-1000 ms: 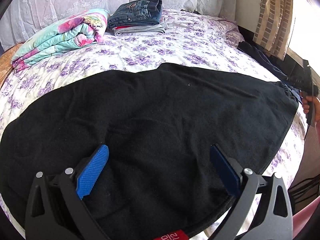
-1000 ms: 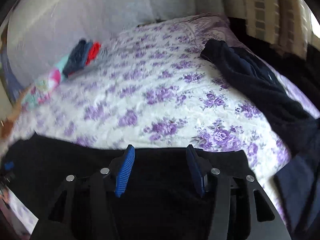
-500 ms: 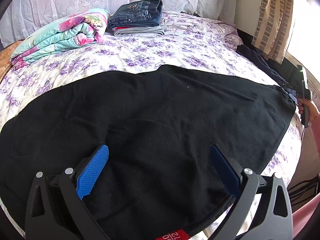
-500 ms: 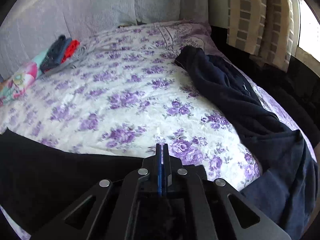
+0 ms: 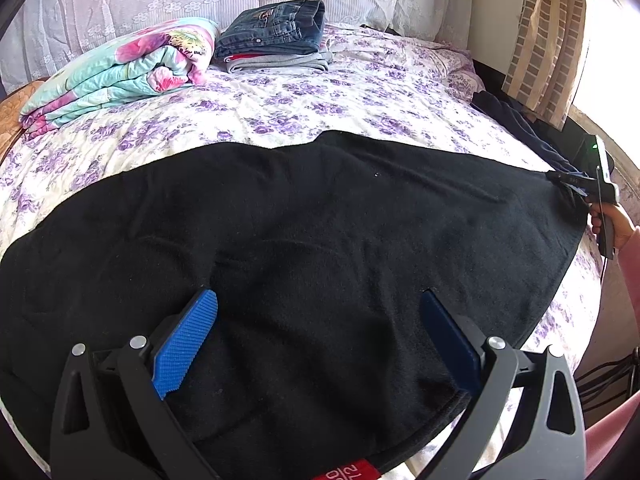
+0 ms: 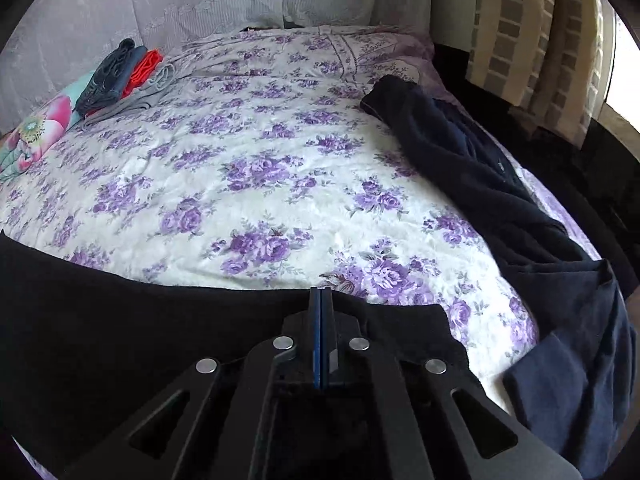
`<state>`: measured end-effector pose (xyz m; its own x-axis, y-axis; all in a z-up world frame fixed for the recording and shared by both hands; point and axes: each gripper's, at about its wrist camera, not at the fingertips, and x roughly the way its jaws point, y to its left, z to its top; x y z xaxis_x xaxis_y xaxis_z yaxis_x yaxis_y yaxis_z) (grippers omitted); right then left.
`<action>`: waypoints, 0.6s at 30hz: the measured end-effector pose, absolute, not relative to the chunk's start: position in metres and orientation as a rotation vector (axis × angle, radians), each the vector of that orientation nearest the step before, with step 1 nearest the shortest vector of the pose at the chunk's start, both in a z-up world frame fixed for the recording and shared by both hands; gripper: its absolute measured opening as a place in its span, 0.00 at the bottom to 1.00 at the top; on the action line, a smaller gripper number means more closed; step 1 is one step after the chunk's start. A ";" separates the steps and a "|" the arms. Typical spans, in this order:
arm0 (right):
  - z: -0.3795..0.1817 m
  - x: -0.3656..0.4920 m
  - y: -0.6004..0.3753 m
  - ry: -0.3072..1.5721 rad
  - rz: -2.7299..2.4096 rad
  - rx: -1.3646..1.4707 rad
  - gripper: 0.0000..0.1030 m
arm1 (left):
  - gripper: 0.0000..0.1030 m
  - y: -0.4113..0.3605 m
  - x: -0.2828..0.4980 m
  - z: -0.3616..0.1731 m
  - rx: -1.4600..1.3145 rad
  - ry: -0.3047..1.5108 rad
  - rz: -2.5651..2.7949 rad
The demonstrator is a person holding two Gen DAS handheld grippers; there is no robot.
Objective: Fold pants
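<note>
Black fleece pants [image 5: 320, 240] lie flat across the bed [image 5: 320, 100], my right gripper [image 6: 321, 300] pinching their edge, left gripper [image 5: 320, 320] spread.

floral bedspread [image 5: 304, 100], rolled quilt [image 5: 120, 68], folded jeans [image 5: 276, 26], navy garment [image 6: 500, 208], curtain [image 5: 548, 36]

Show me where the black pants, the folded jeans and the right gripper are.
black pants [image 5: 320, 240]: left wrist view, middle of the spread cloth.
folded jeans [image 5: 276, 26]: left wrist view, top of the stack.
right gripper [image 6: 321, 300]: right wrist view, tips of the shut fingers at the pants' edge.
</note>
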<state>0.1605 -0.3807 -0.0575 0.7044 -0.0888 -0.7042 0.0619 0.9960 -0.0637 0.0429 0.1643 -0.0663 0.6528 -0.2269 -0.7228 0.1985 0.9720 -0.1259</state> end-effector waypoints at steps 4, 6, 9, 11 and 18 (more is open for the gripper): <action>-0.029 0.119 -0.329 0.700 0.095 0.031 0.26 | 0.96 0.164 0.043 -0.066 -0.032 0.828 -0.238; -0.029 0.102 -0.288 0.690 0.215 0.028 0.50 | 0.96 0.163 0.043 -0.066 -0.024 0.830 -0.234; -0.041 0.082 -0.223 0.703 0.399 0.002 0.50 | 0.96 0.163 0.043 -0.066 -0.023 0.830 -0.233; -0.052 0.066 -0.172 0.700 0.537 -0.028 0.50 | 0.96 0.162 0.043 -0.066 -0.019 0.832 -0.232; -0.071 0.042 -0.129 0.697 0.564 -0.255 0.60 | 0.96 0.159 0.043 -0.067 0.018 0.840 -0.213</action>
